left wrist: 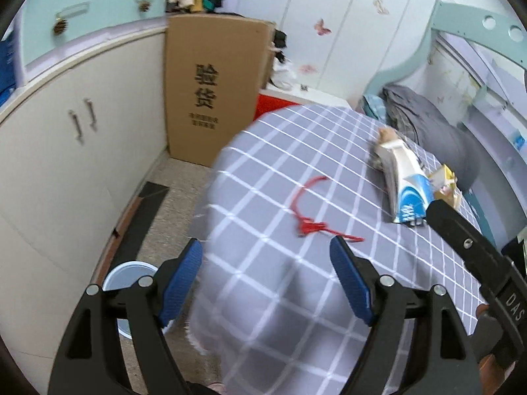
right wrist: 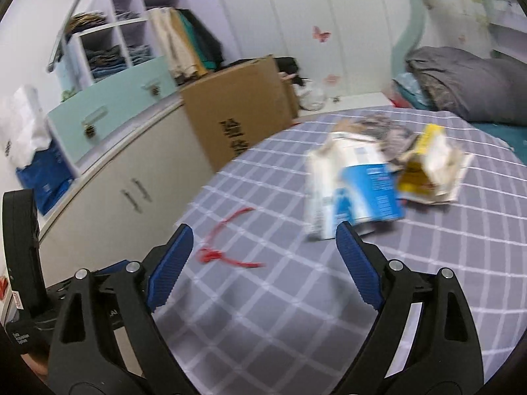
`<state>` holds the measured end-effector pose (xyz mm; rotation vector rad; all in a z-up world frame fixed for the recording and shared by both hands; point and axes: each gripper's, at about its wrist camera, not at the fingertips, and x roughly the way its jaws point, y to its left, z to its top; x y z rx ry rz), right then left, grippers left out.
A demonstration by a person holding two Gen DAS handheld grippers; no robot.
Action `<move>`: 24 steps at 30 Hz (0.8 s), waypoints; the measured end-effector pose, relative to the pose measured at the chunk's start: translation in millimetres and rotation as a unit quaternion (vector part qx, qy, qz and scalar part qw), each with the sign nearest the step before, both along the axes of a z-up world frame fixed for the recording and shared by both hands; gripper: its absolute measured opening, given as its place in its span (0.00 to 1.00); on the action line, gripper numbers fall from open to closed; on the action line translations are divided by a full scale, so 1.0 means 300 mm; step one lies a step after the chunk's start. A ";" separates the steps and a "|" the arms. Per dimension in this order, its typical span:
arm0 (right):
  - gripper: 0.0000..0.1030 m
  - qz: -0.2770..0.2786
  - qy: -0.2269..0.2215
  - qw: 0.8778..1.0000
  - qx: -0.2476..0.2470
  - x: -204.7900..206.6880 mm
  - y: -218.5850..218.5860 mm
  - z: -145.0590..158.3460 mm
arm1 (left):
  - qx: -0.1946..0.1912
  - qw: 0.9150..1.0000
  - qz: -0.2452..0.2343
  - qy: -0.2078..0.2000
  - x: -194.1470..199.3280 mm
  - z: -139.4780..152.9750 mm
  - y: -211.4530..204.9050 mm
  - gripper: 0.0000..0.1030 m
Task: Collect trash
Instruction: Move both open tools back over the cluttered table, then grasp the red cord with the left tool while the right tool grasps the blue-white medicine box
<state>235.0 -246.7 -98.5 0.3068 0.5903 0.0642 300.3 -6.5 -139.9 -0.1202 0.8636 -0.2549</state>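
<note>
Small bedroom: bed under a grey checked sheet, cream cupboards along the wall, tall cardboard box on the floor at the bed's end.

Left wrist view: we see the left gripper above the near edge of the bed, jaws wide apart, nothing between the blue pads. A red cord lies on the sheet just ahead of the tips, not touching. A blue-and-white carton and a yellow wrapper lie further right. A white bucket sits on the floor below left. The right gripper's black arm cuts in from the right.

Right wrist view: we see the right gripper over the sheet, also spread wide and empty. The carton lies just past its right finger, wrapper beside it, cord near the left finger. Blurred.
</note>
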 end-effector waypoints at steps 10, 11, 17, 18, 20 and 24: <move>0.86 -0.025 0.041 0.999 -0.010 0.024 -0.207 -0.052 | 0.033 0.999 -0.014 0.021 0.090 -0.063 -0.139 0.57; 0.86 -0.026 0.047 0.998 -0.012 0.029 -0.220 -0.061 | 0.041 0.999 -0.013 0.017 0.095 -0.066 -0.151 0.56; 0.86 -0.023 0.057 0.998 -0.018 0.060 -0.230 -0.074 | 0.064 0.998 -0.021 0.008 0.115 -0.072 -0.177 0.11; 0.86 -0.024 0.058 0.998 -0.020 0.064 -0.229 -0.074 | 0.060 0.998 -0.024 0.008 0.121 -0.071 -0.182 0.09; 0.86 -0.023 0.064 0.997 -0.021 0.076 -0.232 -0.082 | 0.055 0.998 -0.028 0.003 0.125 -0.070 -0.185 0.07; 0.86 -0.023 0.071 0.997 -0.007 0.118 -0.246 -0.091 | 0.035 0.999 -0.019 -0.014 0.124 -0.049 -0.168 0.07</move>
